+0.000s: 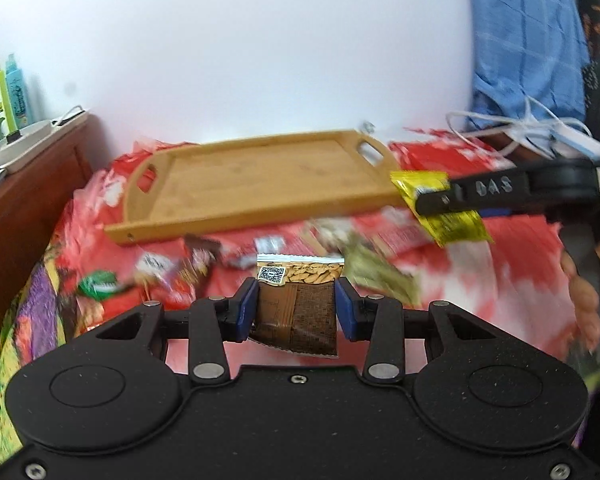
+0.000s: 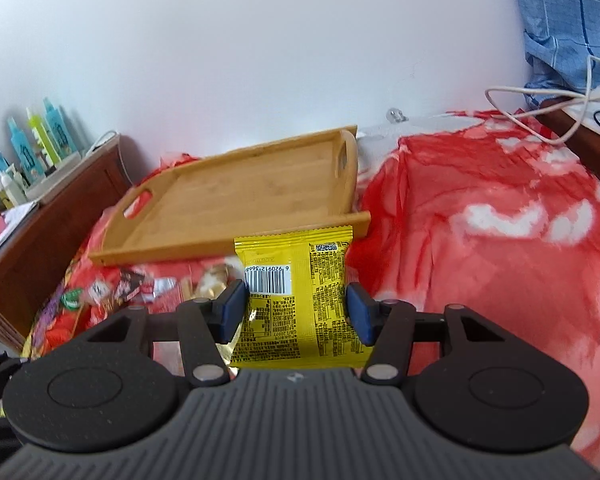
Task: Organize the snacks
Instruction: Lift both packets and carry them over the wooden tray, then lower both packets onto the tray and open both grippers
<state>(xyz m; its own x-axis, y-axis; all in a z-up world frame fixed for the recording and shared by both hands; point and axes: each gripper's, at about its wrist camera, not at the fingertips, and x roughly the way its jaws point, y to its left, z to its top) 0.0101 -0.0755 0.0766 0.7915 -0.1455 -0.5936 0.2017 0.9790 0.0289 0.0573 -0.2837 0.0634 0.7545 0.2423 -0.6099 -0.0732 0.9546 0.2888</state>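
My left gripper (image 1: pixel 296 306) is shut on a brown snack packet (image 1: pixel 300 304) with a nut picture, held above the bed. My right gripper (image 2: pixel 296 306) is shut on a yellow snack packet (image 2: pixel 296 300); it also shows in the left wrist view (image 1: pixel 440 208), held at the right end of the wooden tray (image 1: pixel 260 176). The bare tray (image 2: pixel 236 200) with cut-out handles lies on the red bedspread against the wall. Several loose snack packets (image 1: pixel 172 272) lie in front of the tray, also visible in the right wrist view (image 2: pixel 132 284).
A wooden side cabinet (image 1: pixel 32 184) with bottles (image 2: pixel 40 140) stands at the left. White cables (image 2: pixel 548 112) and a blue checked cloth (image 1: pixel 528 48) are at the right. The red bedspread (image 2: pixel 500 240) spreads to the right. A white wall is behind.
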